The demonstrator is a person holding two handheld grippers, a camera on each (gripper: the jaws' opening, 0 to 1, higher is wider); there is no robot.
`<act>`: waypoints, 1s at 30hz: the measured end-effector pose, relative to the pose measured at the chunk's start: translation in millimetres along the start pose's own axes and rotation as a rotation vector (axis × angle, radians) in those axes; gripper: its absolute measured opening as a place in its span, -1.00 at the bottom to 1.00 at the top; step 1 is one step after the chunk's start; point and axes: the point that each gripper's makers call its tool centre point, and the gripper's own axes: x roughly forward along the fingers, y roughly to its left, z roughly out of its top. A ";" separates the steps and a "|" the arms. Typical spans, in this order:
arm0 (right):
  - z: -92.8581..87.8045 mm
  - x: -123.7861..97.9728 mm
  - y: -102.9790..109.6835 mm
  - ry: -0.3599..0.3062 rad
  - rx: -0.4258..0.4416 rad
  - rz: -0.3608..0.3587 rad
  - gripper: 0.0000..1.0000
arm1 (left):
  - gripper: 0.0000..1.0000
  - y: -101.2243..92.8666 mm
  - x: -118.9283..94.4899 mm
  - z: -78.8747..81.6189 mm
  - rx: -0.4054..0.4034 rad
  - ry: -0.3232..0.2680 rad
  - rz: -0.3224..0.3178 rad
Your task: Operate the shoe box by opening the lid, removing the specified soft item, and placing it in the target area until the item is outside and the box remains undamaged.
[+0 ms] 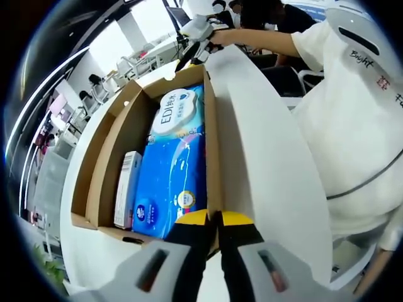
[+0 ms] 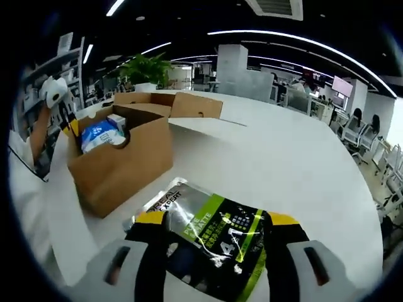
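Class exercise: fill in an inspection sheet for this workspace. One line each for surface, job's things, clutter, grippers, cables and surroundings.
Surface: white table, bare around the box.
Job's things: open cardboard box; blue tissue pack and a small white carton inside; dark green-striped pouch outside.
Clutter: nothing seen.
Grippers: left hand-held gripper shut on the box wall; right hand-held gripper shut on the pouch.
Cables: nothing seen.
Surroundings: office desks, chairs, potted plant, person in white.

Your left gripper view sits right at the near wall of the shoe box, looking steeply down its length into the open interior. Your right gripper view hangs low over the tabletop, facing the same box from farther off. The 2 views share the box and its contents.
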 end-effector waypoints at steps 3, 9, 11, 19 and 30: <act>1.2 -0.7 3.4 -0.022 -0.022 -0.024 0.28 | -0.91 0.1 0.0 0.0 -0.001 0.000 -0.001; -8.9 4.5 16.0 -0.012 -0.036 0.002 0.48 | -0.91 0.2 -0.1 0.0 -0.001 -0.001 0.000; -12.2 6.0 16.2 -0.008 -0.024 0.002 0.48 | -0.91 0.2 -0.1 0.0 0.000 -0.002 0.001; -20.8 9.9 19.2 0.005 0.021 0.007 0.49 | -0.91 0.5 -0.1 0.3 -0.001 -0.008 0.006; -27.7 8.5 16.2 0.018 0.120 -0.045 0.48 | -0.91 0.6 -0.2 0.1 0.002 -0.010 0.007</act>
